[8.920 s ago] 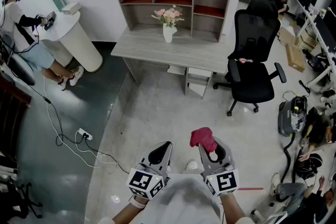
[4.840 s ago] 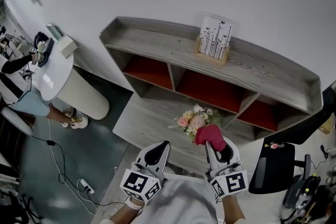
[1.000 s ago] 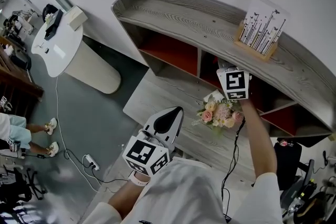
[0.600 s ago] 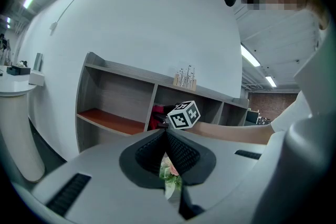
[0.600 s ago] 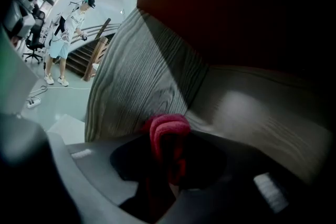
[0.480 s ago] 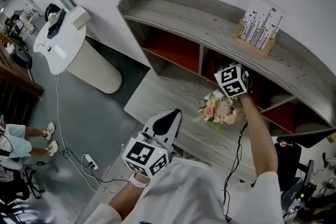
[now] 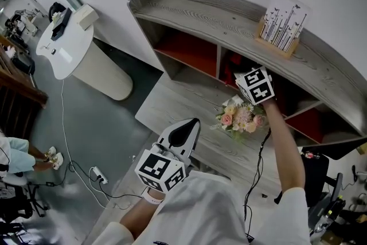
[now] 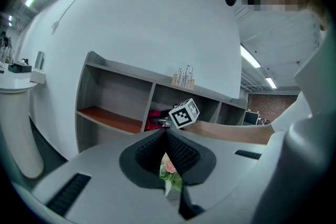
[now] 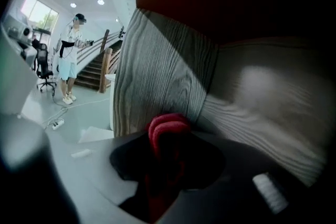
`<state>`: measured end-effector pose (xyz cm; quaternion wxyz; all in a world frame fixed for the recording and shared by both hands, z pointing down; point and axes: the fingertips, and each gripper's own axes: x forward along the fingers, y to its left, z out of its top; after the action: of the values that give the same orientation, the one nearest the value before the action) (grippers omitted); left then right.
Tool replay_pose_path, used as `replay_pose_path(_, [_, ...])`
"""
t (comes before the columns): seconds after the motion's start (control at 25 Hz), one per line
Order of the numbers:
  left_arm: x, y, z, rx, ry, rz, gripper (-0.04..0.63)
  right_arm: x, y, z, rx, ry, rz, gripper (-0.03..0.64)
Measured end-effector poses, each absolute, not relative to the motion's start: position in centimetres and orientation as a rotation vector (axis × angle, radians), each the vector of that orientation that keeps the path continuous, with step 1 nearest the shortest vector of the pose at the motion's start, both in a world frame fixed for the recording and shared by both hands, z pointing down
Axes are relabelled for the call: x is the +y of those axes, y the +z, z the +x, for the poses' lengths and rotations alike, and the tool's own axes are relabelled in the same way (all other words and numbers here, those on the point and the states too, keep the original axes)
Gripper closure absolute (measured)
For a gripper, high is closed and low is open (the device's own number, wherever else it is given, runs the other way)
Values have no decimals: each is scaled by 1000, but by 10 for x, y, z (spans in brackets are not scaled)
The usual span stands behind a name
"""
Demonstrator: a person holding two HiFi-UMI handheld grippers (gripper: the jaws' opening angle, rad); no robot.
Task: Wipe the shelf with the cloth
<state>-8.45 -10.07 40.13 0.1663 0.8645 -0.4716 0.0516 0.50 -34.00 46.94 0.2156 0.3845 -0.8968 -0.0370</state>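
Observation:
The grey wooden shelf (image 7: 229,17) has red-floored compartments. My right gripper (image 9: 165,136) reaches into the middle compartment and is shut on the red cloth (image 9: 167,128). The cloth sits by the compartment's wood-grain side wall (image 9: 157,71). In the head view only that gripper's marker cube (image 7: 256,86) and the arm show; its jaws are hidden inside. The left gripper view shows the cloth (image 8: 154,119) bunched in that compartment beside the cube. My left gripper (image 7: 184,129) hangs low near my body, shut and holding nothing.
A vase of pink flowers (image 7: 241,117) stands on the desk (image 7: 172,100) just below the right arm. A card holder (image 7: 281,23) sits on the shelf's top board. A white round table (image 7: 69,49) is at the left, and cables lie on the floor.
The right gripper has gone from in front of me up into the middle compartment with the cloth. In the last second it only shifted a little there. The left gripper stayed put.

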Motion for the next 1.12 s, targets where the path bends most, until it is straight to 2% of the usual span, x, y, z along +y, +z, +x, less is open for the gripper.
replay_pose_path(0.16, [-100,403,-84,-1336,153,2464,589,-330,472,0,-2541,1,1001,495])
replay_pose_path(0.48, [-100,403,-78,-1318,148,2472,589,-311,463,-8,-2565,-36,1000,494])
replay_pose_path(1.12, [-106,398,-80,-1330,158,2483,589,-340,355,18,-2644,-461,1642,492])
